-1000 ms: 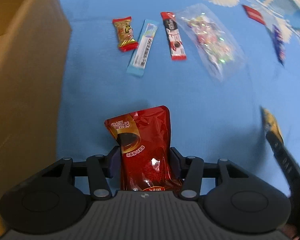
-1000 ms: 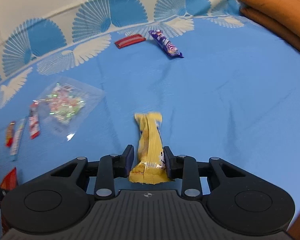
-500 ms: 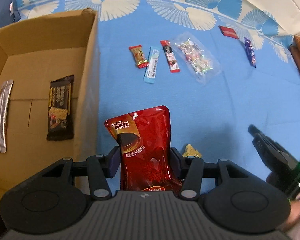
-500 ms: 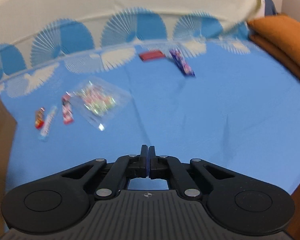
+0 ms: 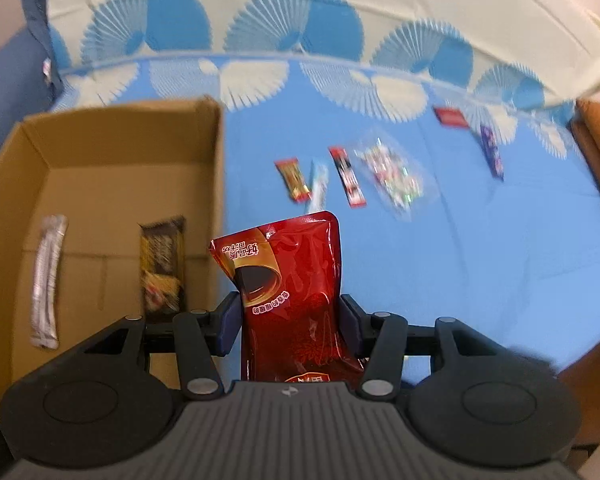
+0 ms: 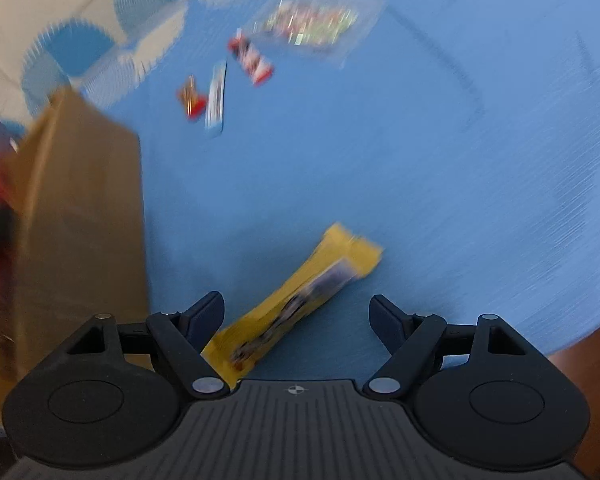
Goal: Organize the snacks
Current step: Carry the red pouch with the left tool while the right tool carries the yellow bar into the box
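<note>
left claw (image 5: 287, 326): pads clamped on both sides of the red pouch (image 5: 289, 292), so it's got a solid hold, pouch sticking up and away from the claw

red pouch: off the surface, hanging over the right wall of the box (image 5: 217, 184), not inside it

box: open cardboard one, up and left of the left claw; a silver stick (image 5: 47, 280) and a dark bar (image 5: 161, 264) lie flat on its floor, side by side but apart

right claw (image 6: 297, 318): jaws opening, already pretty wide, pads not pressing on anything

yellow bar (image 6: 295, 306): lying on the blue cloth (image 6: 440, 168), slanted, near end tucked by the right claw's left finger (image 6: 203, 316), far end pointing up and right between the jaws. Whether it touches that finger I can't tell, too blurry

box again: its outer wall sits just left of the right claw in that view (image 6: 79, 220)

rest of the snacks, well ahead of the left claw on the cloth: small red candy (image 5: 293, 176), light blue stick (image 5: 318, 184), red-black stick (image 5: 348, 176) in a row, then a clear bag (image 5: 392, 176) of colourful sweets right of those

further right: flat red packet (image 5: 452, 117) and purple bar (image 5: 492, 152), near an orange cushion (image 5: 598, 140) at the edge

right view is smeared, so small stuff there is fuzzy
</note>
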The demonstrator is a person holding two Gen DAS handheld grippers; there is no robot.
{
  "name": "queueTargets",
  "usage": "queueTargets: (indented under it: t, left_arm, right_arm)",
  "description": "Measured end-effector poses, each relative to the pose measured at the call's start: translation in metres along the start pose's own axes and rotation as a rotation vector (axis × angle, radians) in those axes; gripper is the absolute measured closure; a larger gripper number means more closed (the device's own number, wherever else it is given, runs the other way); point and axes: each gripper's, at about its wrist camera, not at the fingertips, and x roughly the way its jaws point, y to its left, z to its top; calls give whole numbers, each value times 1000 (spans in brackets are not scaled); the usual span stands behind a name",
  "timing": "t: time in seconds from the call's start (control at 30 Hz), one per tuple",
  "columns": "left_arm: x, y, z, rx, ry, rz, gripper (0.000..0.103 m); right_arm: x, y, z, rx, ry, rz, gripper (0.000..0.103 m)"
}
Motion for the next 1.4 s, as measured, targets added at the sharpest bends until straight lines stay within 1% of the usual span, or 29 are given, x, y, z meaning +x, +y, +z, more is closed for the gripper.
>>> queueTargets:
  t: [0.03,0.07,0.1,0.13,0.17,0.2,0.23,0.27,0.33,0.47,0.57,0.67,0.77,0.87,1.0,1.17,1.4]
  left_arm:
    - [-5,5,1,-7,-10,3,46]
    - [-9,9,2,-17,-14,5,46]
    - [-14,15,2,-28,-17,3,46]
    - [-19,19,2,-36,-21,0,46]
    - [-24,23,0,-41,-26,-1,46]
    - [-30,27,-2,-43,-33,-2,46]
    - [-37,31,-6,-46,-39,-5,46]
    - [-44,35,-9,-47,-42,-8,46]
    - [-61,45,-18,-54,-54,-17,46]
    - [-98,70,-45,-68,-93,-17,46]
    - [-120,92,-71,-82,-109,11,46]
    - [-133,116,-94,-103,-101,24,46]
    - [-142,141,-117,-132,-92,43,46]
    - [-151,158,-134,-148,-100,57,46]
    - [-162,176,-148,-171,-121,64,46]
    - [-166,189,-153,-194,-135,49,46]
    - [-167,198,-151,-213,-145,42,46]
  right_arm:
    - [8,9,-4,-24,3,-31,30]
    - [14,20,-11,-83,-31,-87,56]
    - [16,29,-18,-144,-72,-161,70]
    - [14,35,-23,-197,-100,-202,90]
    - [9,34,-25,-191,-103,-157,90]
    - [4,29,-25,-147,-81,-117,90]
    - [-5,26,-27,-122,-74,-116,90]
    - [-16,25,-31,-135,-99,-121,90]
    - [-49,30,-41,-185,-181,-122,90]
    - [-120,41,-68,-246,-290,-64,90]
    - [-164,56,-94,-307,-337,-13,90]
    - [-187,80,-120,-368,-350,37,90]
    - [-195,103,-140,-421,-349,76,90]
    - [-202,123,-154,-477,-346,86,90]
    - [-205,136,-164,-506,-353,78,90]
    - [-208,149,-176,-544,-362,62,90]
    - [-205,158,-173,-564,-362,31,90]
